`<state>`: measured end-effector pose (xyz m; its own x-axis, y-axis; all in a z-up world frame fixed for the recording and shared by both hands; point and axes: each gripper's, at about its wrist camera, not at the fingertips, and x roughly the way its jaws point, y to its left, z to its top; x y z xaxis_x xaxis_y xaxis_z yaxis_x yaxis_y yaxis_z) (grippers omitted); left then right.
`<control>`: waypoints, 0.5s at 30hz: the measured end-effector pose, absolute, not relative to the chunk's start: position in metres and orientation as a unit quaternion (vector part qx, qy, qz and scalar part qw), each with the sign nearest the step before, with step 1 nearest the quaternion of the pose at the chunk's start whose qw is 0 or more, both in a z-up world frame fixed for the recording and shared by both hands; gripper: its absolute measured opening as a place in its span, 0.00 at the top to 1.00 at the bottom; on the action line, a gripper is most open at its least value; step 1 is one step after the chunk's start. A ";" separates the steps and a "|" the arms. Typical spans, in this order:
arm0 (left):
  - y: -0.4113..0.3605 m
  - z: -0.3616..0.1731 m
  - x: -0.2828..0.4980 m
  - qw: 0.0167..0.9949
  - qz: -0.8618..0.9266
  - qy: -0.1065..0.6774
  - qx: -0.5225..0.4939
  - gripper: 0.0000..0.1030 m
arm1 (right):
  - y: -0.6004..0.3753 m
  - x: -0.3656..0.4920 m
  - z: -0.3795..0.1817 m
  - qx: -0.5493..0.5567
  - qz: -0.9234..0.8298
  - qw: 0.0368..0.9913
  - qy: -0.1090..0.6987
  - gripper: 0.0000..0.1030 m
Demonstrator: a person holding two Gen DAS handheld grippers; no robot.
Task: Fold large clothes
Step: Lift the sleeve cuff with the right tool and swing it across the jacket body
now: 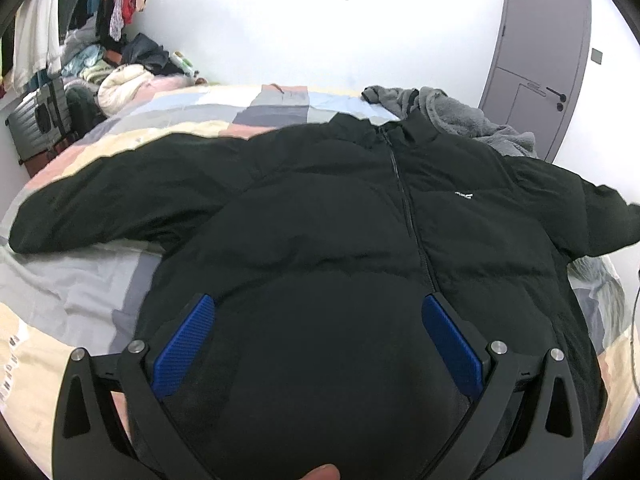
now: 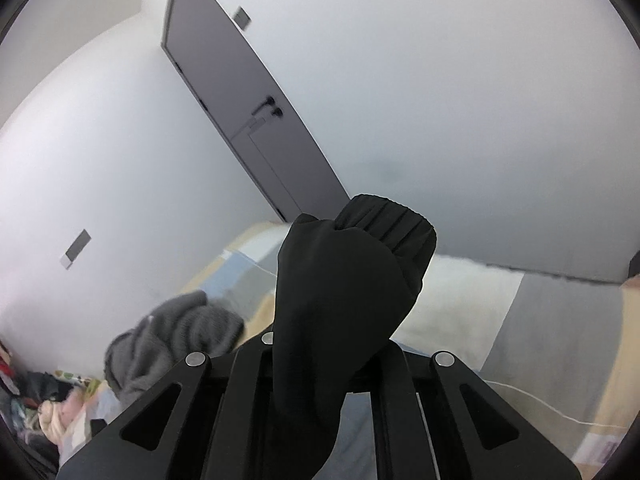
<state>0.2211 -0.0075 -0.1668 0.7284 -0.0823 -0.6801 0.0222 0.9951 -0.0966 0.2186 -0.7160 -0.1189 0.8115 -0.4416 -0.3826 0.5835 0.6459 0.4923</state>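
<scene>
A bed (image 1: 72,292) fills most of the left wrist view, covered with a soft patchwork quilt of pastel blocks, pink, cream, pale blue and grey; across it lies the black jacket (image 1: 320,216), front up, puffy and quilted in broad horizontal bands, its zip closed up to a stand collar, a small white logo on the chest, one sleeve stretched out to the left on the quilt. The left gripper (image 1: 318,322) hangs above the jacket's lower front with its jaws spread wide, the ribbed blue pads (image 1: 182,350) well apart and nothing between them but the fabric below; whether the pads touch that fabric cannot be told. A fingertip shows at the bottom edge of that view.

The right gripper (image 2: 340,360) has its jaws pinched together on the jacket's other sleeve (image 2: 340,300), which bunches up out of the grip; the smooth black cloth ends in a ribbed, gathered cuff (image 2: 396,220) standing above the fingers, clear of the bed.

A grey fleecy garment (image 1: 472,120) lies crumpled just beyond the jacket's collar, near a grey door (image 1: 536,64) with a dark lever handle; a heap of mixed clothes (image 1: 120,68) sits in the far left corner beside a ribbed grey suitcase (image 1: 36,120); a thin white cable (image 2: 532,400) trails across the quilt.
</scene>
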 end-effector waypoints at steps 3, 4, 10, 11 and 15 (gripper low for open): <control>-0.002 -0.156 0.211 0.935 -0.026 0.354 -0.025 0.00 | -0.700 0.215 -0.089 0.299 -0.283 0.905 0.105 0.95; 0.000 -0.153 0.208 0.935 -0.029 0.352 -0.023 0.00 | -0.692 0.214 -0.076 0.291 -0.280 0.909 0.105 0.95; 0.015 -0.136 0.192 0.939 -0.047 0.339 -0.025 0.00 | -0.636 0.211 0.000 0.241 -0.247 0.935 0.085 0.95; 0.017 -0.135 0.190 0.940 -0.047 0.337 -0.026 0.00 | -0.622 0.213 0.015 0.230 -0.240 0.940 0.081 0.95; 0.027 -0.128 0.184 0.944 -0.055 0.325 -0.030 0.00 | -0.556 0.221 0.071 0.163 -0.206 0.962 0.068 0.94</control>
